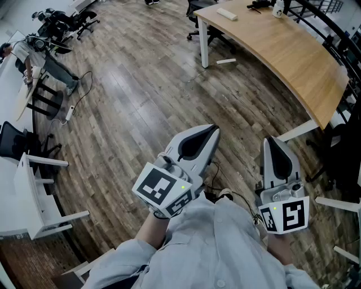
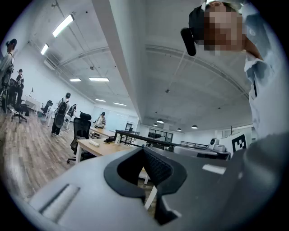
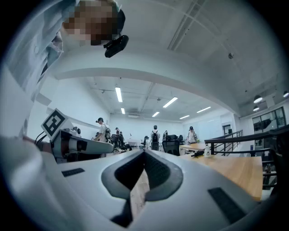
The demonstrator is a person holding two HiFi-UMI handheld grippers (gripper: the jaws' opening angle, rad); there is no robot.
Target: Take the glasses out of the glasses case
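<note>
The wooden floor (image 1: 141,96) fills most of the head view, and the long curved table (image 1: 293,51) stands well beyond both tools. Neither the glasses case nor the glasses can be picked out in any view. The table's far end carries a pale flat item (image 1: 227,14) and a small bottle (image 1: 278,8), both too small to identify.

As a judgement, the case is probably a light, stiff hinged shell that would slide on the table unless one tool pins its lower half. The glasses inside would be light and fragile, with thin arms and lenses that smear and scratch. The bridge or the frame beside a hinge would be the safer hold, taken with gentle pressure and never on a lens.

The person's pale sleeves (image 1: 225,248) reach forward from the chest over the floor on the near side of the table, with both forearms held about level. The right tool (image 1: 272,141) is the nearer one to the table, and the left tool (image 1: 213,130) is beside it on the side away from the table. Both point level towards the room. Each tool's jaws are closed pad to pad, with nothing between them.
</note>
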